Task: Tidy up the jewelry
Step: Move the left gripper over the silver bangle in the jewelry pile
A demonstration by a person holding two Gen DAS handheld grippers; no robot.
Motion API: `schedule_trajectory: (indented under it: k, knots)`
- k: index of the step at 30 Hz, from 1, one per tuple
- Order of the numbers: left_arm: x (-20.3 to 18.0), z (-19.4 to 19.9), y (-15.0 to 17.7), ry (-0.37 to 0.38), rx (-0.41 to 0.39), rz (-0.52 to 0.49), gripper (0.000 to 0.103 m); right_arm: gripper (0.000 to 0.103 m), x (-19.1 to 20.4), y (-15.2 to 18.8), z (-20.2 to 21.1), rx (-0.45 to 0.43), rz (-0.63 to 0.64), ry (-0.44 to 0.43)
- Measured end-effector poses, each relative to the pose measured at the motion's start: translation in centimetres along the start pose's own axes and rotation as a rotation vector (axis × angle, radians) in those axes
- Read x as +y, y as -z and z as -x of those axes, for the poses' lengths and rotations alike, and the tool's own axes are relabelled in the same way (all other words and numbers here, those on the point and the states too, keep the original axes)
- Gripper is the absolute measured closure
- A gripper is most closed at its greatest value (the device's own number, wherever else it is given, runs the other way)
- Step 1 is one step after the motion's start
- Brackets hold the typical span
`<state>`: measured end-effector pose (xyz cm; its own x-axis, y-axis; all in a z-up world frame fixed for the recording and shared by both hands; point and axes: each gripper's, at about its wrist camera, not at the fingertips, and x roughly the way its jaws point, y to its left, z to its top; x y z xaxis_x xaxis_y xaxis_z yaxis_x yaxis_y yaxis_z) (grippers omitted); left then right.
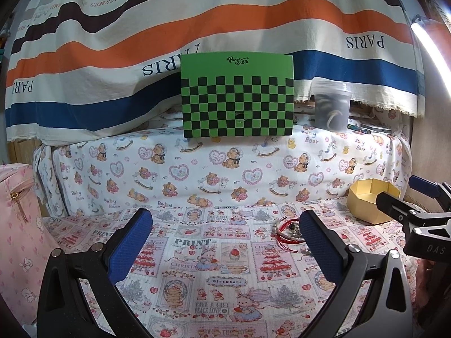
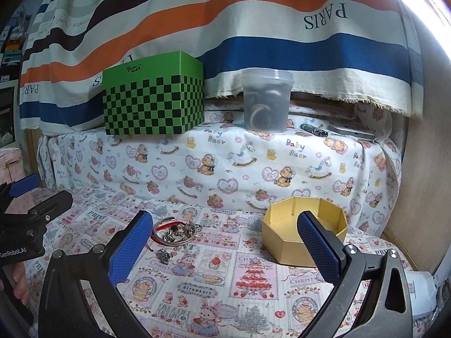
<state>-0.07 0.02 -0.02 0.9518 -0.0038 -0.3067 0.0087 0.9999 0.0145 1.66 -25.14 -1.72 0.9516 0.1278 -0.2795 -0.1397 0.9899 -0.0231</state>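
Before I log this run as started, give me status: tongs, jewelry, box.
Left tongs open, holding nothing. Right tongs open, holding nothing. Jewelry pile on cloth, untouched; yellow box beside it, looks empty. Nothing between pile and box.

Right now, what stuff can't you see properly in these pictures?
- Jewelry pile: in the left wrist view, the left claw finger covers part of it; the pieces are too small to count.
- Yellow box: in the right wrist view, the right claw finger hides some of its floor.
- Plastic tub: cloudy walls blur what's inside.
- Pink bag: cut off by the left edge.
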Motion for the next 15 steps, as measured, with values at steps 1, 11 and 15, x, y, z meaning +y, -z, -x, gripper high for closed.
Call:
schedule_trajectory:
  k: [1,11,15]
  knots:
    - [0.0,0.0,0.0,-0.001,0.003,0.002,0.0,0.0,0.0,0.0,0.0,0.002,-0.002,-0.001]
    - [-0.2,0.2,-0.1,-0.01,-0.014,-0.006,0.0,0.0,0.1,0.0,-1.0,0.057,0.001,0.005]
    - [-0.1,-0.5,-0.1,-0.034,0.02,0.0,0.0,0.0,-0.1,0.0,-1.7,0.086,-0.008,-0.006]
